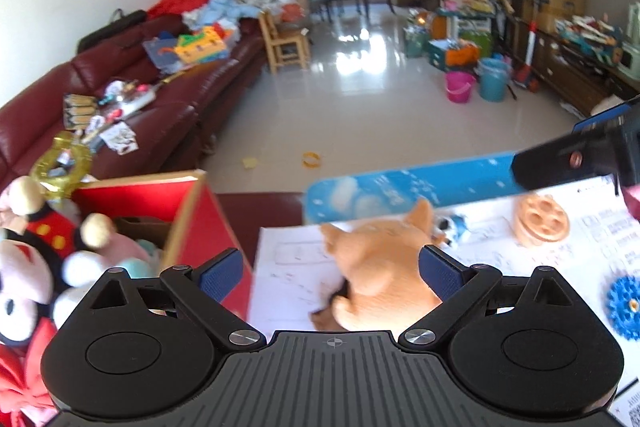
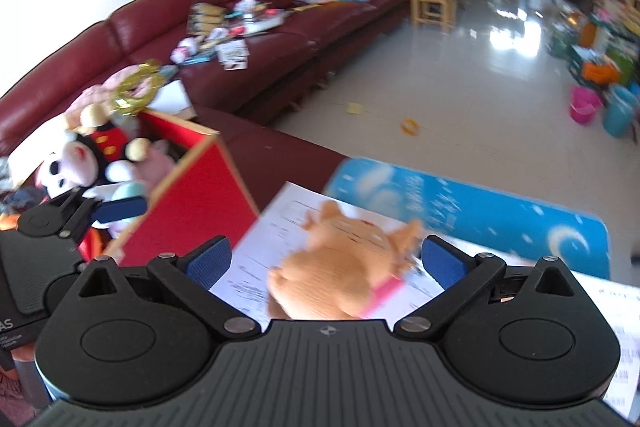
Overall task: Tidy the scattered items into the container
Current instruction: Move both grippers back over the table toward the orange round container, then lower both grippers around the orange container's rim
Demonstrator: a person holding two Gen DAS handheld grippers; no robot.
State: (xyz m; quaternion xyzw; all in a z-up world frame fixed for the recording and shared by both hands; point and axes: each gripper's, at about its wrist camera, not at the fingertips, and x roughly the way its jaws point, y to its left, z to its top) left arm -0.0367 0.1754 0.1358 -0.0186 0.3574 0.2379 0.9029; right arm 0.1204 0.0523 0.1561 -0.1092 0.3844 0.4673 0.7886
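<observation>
At the left of both views stands the red cardboard box (image 1: 188, 223) (image 2: 192, 195), open at the top and crowded with soft toys: a mouse doll in a red dotted dress (image 1: 44, 231) (image 2: 100, 143) lies over its near edge, a pink plush (image 1: 124, 247) (image 2: 156, 159) sits deeper inside, and a gold plastic crown (image 1: 60, 167) (image 2: 136, 91) shows at the far side. The orange plush animal (image 1: 380, 267) (image 2: 340, 267) lies outside the box, in the lower middle of each frame, on white printed paper (image 1: 288, 267) (image 2: 256, 267) beside a blue sheet (image 1: 400, 187) (image 2: 480, 211). The left gripper (image 1: 330, 267) has its jaws spread wide with the plush between them; its right pad looks very near the toy, though contact cannot be told. The right gripper (image 2: 326, 259) likewise stands wide open around the plush, its pads clear of it.
</observation>
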